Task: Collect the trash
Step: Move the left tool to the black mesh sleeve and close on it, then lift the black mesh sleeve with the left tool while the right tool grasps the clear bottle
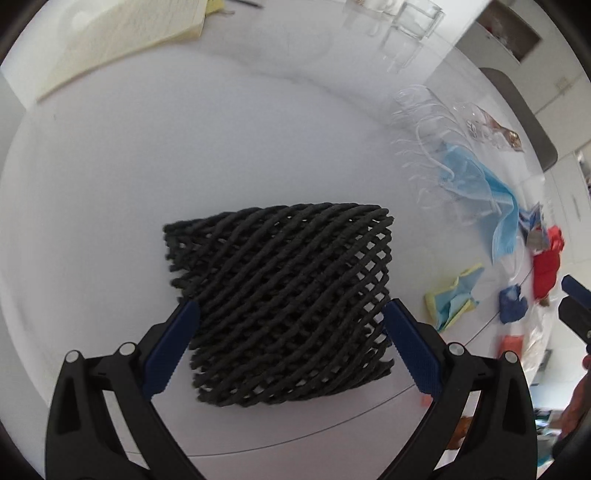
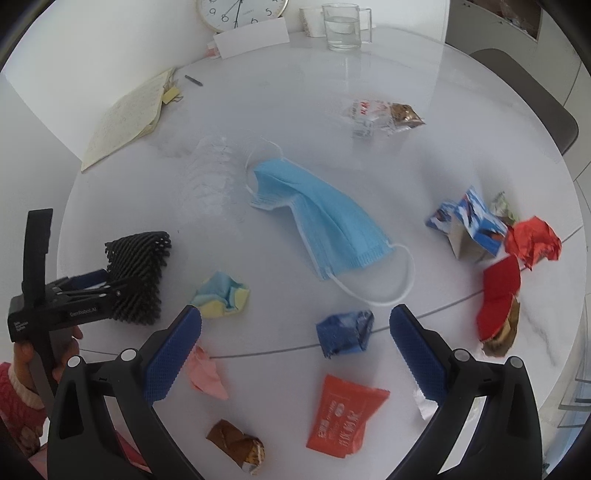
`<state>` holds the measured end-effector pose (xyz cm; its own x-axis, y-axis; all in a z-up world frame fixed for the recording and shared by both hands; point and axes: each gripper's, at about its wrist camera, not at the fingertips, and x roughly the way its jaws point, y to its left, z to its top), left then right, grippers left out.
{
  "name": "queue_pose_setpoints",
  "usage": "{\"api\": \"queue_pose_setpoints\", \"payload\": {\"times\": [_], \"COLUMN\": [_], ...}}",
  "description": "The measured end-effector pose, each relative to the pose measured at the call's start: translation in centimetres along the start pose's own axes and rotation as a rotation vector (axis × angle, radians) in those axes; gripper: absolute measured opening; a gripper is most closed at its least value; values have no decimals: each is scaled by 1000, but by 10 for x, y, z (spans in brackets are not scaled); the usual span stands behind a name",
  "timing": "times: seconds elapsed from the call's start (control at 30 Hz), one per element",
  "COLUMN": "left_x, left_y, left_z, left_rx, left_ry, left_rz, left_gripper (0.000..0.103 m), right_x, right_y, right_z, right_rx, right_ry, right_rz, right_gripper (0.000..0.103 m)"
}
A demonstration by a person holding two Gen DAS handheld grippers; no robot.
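Gripping a black foam net [image 1: 280,280] in the left claw [image 1: 288,306], one blue finger pressed against each side and the mesh pinched in slightly between them. Held well to the left of the blue face mask [image 2: 325,221], over the white table [image 2: 406,166].

Hovering with the right claw [image 2: 295,314] spread wide and holding nothing, on the near side of the mask, just past its ear loop. Lined up with a crumpled blue wrapper [image 2: 345,332], lying between the two fingertips and a little beyond them, not touched by either.

Scattered around the mask, more trash:
- left of its near end, close to the net: a ball of yellow and blue paper [image 2: 221,295]
- nearer than the mask, under the right claw: a pink paper scrap [image 2: 207,373], an orange packet [image 2: 343,417] and a brown wrapper [image 2: 236,446]
- right of the mask: a torn blue and white carton [image 2: 469,225], touching a crumpled red wrapper [image 2: 533,240], with a flat red packet [image 2: 498,295] just nearer
- touching the mask's far left corner: a clear plastic bottle [image 2: 210,173] lying on its side
- beyond the mask: a clear bag [image 2: 384,116] with brown contents

Farther beyond the mask, at the back of the table: an open notebook [image 2: 125,118] to the left, a glass mug [image 2: 341,27] of water and a clock [image 2: 240,11].
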<state>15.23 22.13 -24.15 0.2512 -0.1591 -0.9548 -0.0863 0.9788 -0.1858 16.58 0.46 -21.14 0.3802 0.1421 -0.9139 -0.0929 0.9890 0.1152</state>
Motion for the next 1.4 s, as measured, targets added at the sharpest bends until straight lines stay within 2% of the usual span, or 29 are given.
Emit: {"api": "queue_pose_setpoints", "payload": {"times": [0.1,0.2,0.27,0.33,0.4,0.43,0.47,0.57,0.83,1.0,1.4], "left_x": [3,2,2,2,-1,-1,0,-3,-10,-24,-44], "left_y": [-3,-10,-14,-18,-25,-27,-30,-29,-22,-16,4], "left_z": [0,-4,-2,-3,-3,-3,-2,-4,-6,2,11], "left_rx": [-3,4,21,40,51,57,58,63,53,54,50], "left_ry": [-13,-20,-26,-34,-38,-32,-22,-33,-48,-92,-142], "left_rz": [29,102,161,183,170,155,145,174,153,129,150], "left_gripper": [95,80,64,57,36,19,16,12,4,3,2], "right_x": [4,6,7,9,9,10,10,9,10,13,20], "right_y": [7,11,14,16,18,19,20,23,27,30,42], "right_z": [8,12,15,16,15,16,16,16,17,19,25], "right_rx": [-7,-12,-18,-23,-29,-34,-37,-43,-55,-61,-77], "right_ry": [1,3,7,11,15,17,17,18,19,24,26], "right_rz": [1,4,4,6,5,4,3,4,14,11,27], "right_gripper": [101,101,101,101,101,101,101,101,101,101,101]}}
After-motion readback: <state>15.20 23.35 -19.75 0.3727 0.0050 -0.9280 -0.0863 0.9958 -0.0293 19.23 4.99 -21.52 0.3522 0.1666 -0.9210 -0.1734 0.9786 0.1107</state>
